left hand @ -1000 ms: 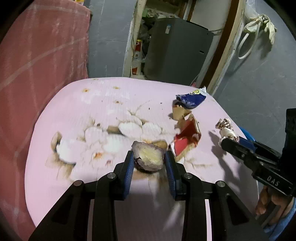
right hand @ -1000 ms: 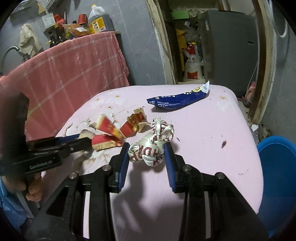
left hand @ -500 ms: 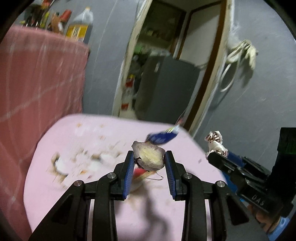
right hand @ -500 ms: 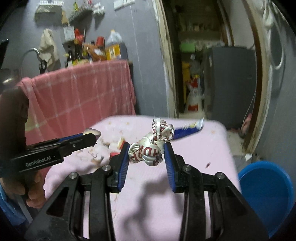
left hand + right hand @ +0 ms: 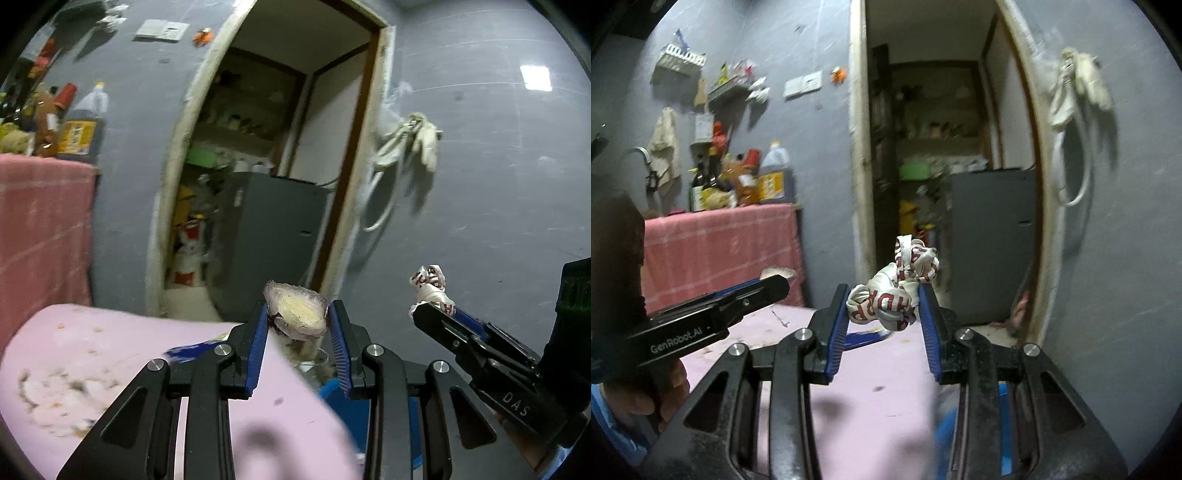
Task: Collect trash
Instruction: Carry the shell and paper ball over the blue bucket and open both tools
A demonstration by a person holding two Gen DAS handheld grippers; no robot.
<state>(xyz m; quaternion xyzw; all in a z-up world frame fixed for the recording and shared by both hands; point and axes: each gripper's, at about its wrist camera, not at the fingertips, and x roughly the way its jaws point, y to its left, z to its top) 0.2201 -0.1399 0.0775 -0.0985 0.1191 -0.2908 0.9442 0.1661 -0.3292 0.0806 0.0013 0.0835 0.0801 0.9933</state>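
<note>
Aloft, left gripper [image 5: 297,319] pinches a pale vegetable scrap [image 5: 297,313] above the pink table [image 5: 110,347]. Right gripper [image 5: 882,306] clamps a crumpled red-lettered wrapper [image 5: 890,295]; blue wrapper [image 5: 866,336] lies on the table, blue bin [image 5: 351,406] just beside it.

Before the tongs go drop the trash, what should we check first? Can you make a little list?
1. Left tongs pinch the onion-like scrap firmly: ok, it sits between both blue pads.
2. Right tongs hold the crumpled white-and-red wrapper: ok, squeezed between the pads.
3. Both pieces lifted clear of the pink table: ok.
4. Blue bin in sight: ok, partly, low down beside the table edge.
5. Bin opening free to take the trash: cannot tell, the tongs hide most of it.
6. All trash collected: not ok, a blue wrapper lies on the table.
</note>
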